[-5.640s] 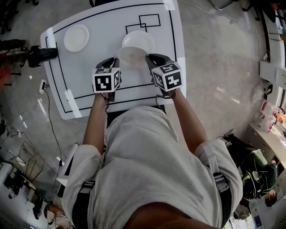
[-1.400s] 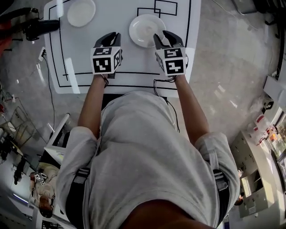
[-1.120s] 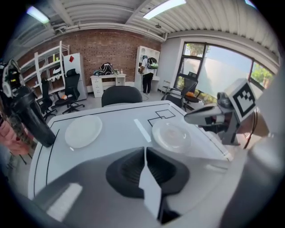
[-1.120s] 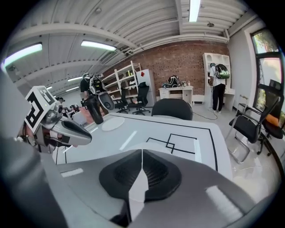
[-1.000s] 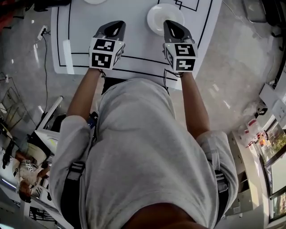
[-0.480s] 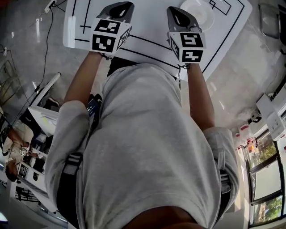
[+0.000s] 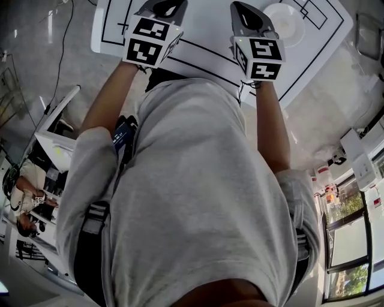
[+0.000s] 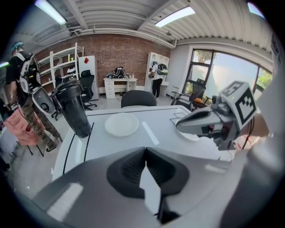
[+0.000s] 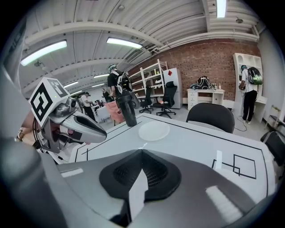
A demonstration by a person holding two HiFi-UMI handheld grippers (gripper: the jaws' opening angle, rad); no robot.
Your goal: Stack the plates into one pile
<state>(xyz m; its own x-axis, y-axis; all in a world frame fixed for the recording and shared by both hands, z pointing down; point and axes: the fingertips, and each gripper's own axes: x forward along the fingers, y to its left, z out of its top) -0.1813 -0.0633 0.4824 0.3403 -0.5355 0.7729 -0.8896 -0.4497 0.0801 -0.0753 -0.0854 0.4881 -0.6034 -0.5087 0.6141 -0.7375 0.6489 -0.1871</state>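
Jaws closed and empty, left gripper (image 7: 165, 7) and right gripper (image 7: 245, 13) drew back from the near plate (image 7: 282, 21) — the far plate (image 8: 121, 124) remains unstacked

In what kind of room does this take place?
Most likely an open office or lab workspace, not a home. A brick wall stands at the back with white shelves and a desk, office chairs stand around, and the white table carries black marking lines.
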